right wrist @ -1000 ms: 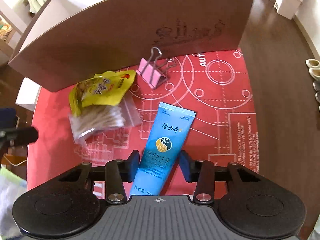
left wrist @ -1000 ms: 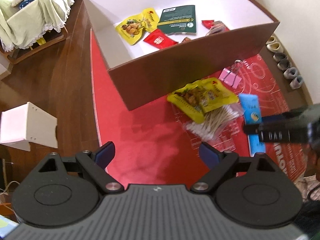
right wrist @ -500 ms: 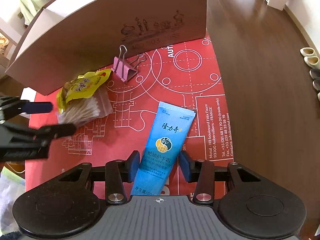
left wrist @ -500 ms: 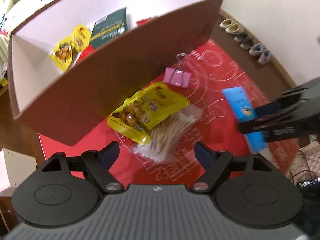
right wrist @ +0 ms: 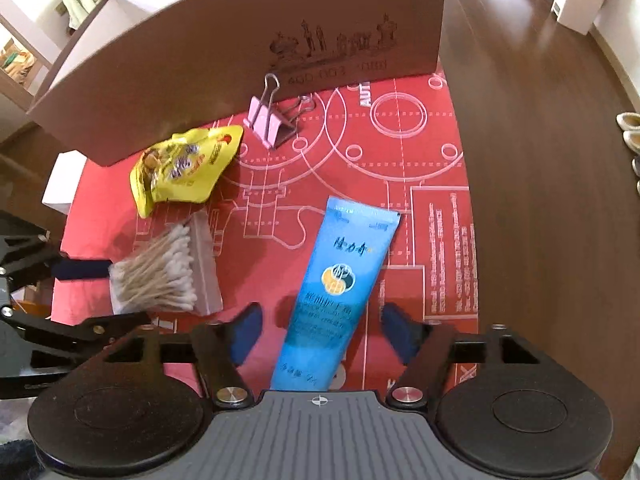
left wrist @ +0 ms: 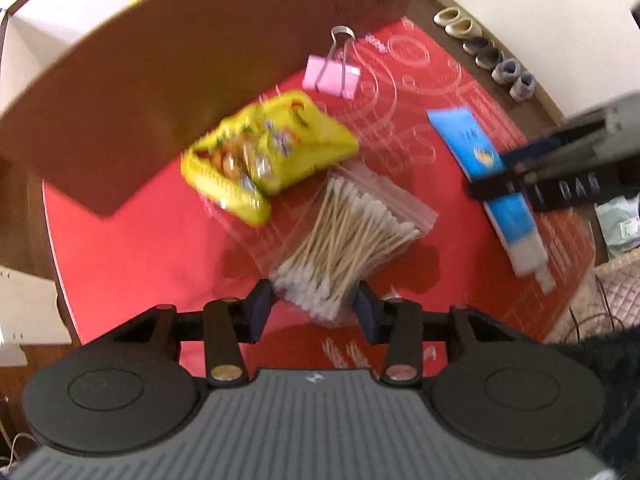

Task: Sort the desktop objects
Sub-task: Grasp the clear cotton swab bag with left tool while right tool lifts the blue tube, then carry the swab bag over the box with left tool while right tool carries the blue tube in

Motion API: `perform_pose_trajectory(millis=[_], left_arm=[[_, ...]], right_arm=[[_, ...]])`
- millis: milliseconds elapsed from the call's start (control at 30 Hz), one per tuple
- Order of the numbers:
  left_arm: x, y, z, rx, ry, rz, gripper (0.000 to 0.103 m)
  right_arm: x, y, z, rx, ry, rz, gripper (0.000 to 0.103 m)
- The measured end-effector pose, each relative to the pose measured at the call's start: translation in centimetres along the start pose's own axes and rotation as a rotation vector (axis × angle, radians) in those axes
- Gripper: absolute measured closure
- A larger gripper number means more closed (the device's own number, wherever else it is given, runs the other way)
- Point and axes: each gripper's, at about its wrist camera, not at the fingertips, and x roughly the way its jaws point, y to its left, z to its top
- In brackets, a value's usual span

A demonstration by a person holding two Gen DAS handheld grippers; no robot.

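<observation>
Now both tools are low over the red mat (right wrist: 420,168): the left hand-held gripper (left wrist: 316,308) has its blue pads standing either side of the near end of the bag of cotton swabs (left wrist: 348,236), close to the bag but whether they pinch it I cannot tell. The right hand-held gripper (right wrist: 320,330) straddles the blue tube of hand cream (right wrist: 340,276) with clear gaps on both sides, so its jaws are apart. My read is that each tool is lined up along its item's length for a grab. Just beyond the swabs lies the yellow snack packet (right wrist: 184,168), and a pink binder clip (right wrist: 266,124) sits near the brown cardboard box (right wrist: 224,52) at the far edge of the mat. Around it runs a dark wood counter (right wrist: 540,200); shoes (left wrist: 488,52) line a pale wall.
</observation>
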Motion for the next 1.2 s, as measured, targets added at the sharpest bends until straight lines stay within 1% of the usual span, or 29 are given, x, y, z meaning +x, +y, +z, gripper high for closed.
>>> perform_pose_trajectory(millis=[33,133,233,267,300,333,367,400,433,467,533,633,733,867,1000,1200], left_arm=[[-0.1,-0.1,-0.2,0.002,0.0,0.006,0.05],[-0.6,-0.1,-0.2,0.011,-0.024,0.027,0.04],[-0.5,-0.3,0.4,0.032,-0.036,0.044,0.039],[-0.1,-0.4,0.6,0.04,-0.032,0.048,0.04],[0.2,-0.6,0.7,0.048,-0.022,0.053,0.039],[0.4,-0.7,0.7,0.053,-0.022,0.048,0.042],[0.3,-0.8,0.6,0.056,-0.031,0.036,0.044],[0.3,-0.9,0.6,0.06,-0.034,0.028,0.051],[0.2,-1.0,0.6,0.065,-0.034,0.024,0.06],[0.1,-1.2,0.5,0.069,-0.034,0.019,0.062],[0.1,-1.4,0.4,0.069,-0.028,0.015,0.069],[-0.2,-1.0,0.0,0.021,-0.009,-0.011,0.074],[-1.0,-0.5,-0.7,-0.031,-0.012,-0.023,0.075],[-3.4,0.2,-1.1,-0.081,-0.052,-0.018,0.075],[-5.9,0.4,-0.6,-0.089,-0.103,0.012,0.075],[-9.2,0.3,0.7,-0.089,-0.173,0.049,0.075]], right_arm=[[0.0,0.1,-0.1,-0.011,0.0,0.0,0.033],[-0.1,0.3,-0.4,-0.045,0.0,-0.002,0.033],[-0.2,0.6,-0.7,-0.08,0.0,-0.003,0.033],[-0.2,0.7,-0.8,-0.091,0.0,-0.004,0.039],[-0.3,0.7,-0.9,-0.102,0.001,-0.004,0.059],[-0.3,0.8,-1.0,-0.114,0.001,-0.005,0.063],[-0.3,0.9,-1.1,-0.125,0.001,-0.005,0.071],[-0.4,1.0,-1.2,-0.136,0.001,-0.006,0.072],[-0.4,1.1,-1.3,-0.146,0.002,-0.005,0.072],[-0.4,1.1,-1.4,-0.153,0.004,-0.004,0.073],[-0.4,0.9,-1.6,-0.137,0.016,0.02,0.074],[-0.8,0.1,-1.8,-0.072,0.038,0.074,0.074],[-1.6,-0.9,-1.9,-0.004,0.04,0.119,0.074],[-3.3,-1.3,-1.3,0.032,0.013,0.157,0.074],[-5.1,-1.1,-0.2,0.041,-0.024,0.194,0.074],[-7.8,0.1,1.5,0.019,-0.098,0.238,0.074]])
